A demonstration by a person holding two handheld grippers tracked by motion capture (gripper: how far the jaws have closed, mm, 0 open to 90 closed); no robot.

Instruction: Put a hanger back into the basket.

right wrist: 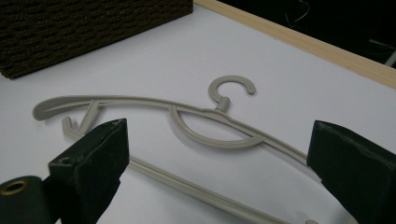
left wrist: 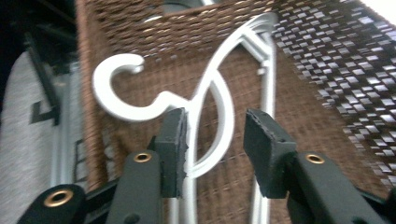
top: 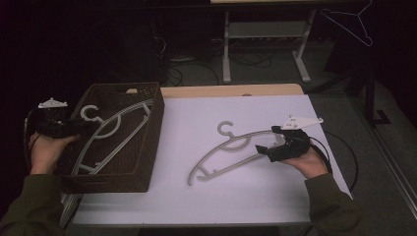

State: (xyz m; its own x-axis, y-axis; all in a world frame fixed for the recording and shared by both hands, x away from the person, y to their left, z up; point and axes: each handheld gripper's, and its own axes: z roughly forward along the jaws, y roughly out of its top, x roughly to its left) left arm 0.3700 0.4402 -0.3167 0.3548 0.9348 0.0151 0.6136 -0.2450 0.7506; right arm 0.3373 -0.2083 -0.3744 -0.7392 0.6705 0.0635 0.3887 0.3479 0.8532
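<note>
In the basket (top: 147, 147), one hanger (left wrist: 210, 88) sits between the left gripper (left wrist: 215, 135)'s parted fingers, its lower end cut off.

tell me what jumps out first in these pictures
A pale plastic hanger lies flat on the white table, its right end between the right gripper's wide-open jaws. At left, another hanger rests in a dark woven basket, with the left gripper open at its neck.

One hanger (top: 110, 132) lies in the brown basket (top: 152, 142) by the left gripper (top: 74, 127); another hanger (top: 231, 150) lies on the table (top: 196, 196).
</note>
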